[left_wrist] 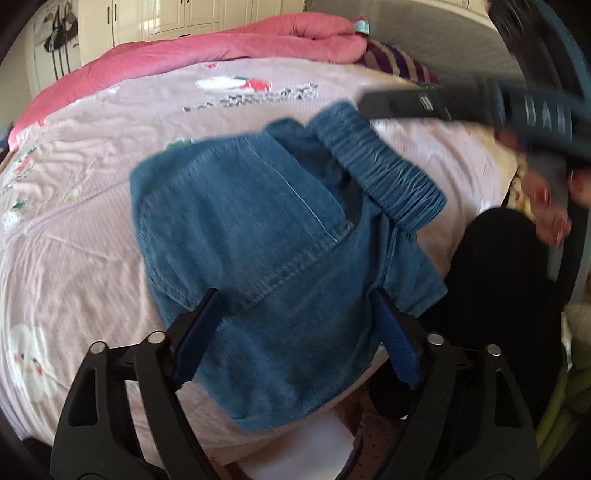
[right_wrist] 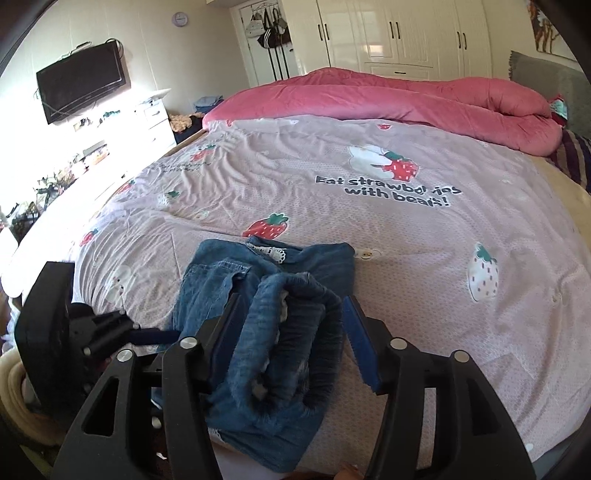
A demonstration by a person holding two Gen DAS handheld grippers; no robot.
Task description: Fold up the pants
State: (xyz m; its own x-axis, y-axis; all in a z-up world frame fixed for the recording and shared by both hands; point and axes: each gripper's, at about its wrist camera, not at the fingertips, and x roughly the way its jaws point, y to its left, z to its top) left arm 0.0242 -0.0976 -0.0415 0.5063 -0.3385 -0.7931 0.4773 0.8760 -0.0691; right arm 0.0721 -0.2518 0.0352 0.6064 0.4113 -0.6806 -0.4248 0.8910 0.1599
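Left gripper (left_wrist: 291,314) apart over folded denim pants (left_wrist: 266,221); right gripper (right_wrist: 291,314) apart, straddling waistband (right_wrist: 295,332). Near bed edge; strawberry bedsheet (right_wrist: 406,258) beyond.

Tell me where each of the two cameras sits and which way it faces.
Left wrist: on the left gripper, looking down at the folded denim pants on the bed; the right gripper and a hand show at right.
Right wrist: on the right gripper, looking across the bed toward the wardrobe; left gripper at lower left.
Shared: pants, bed, pink quilt.
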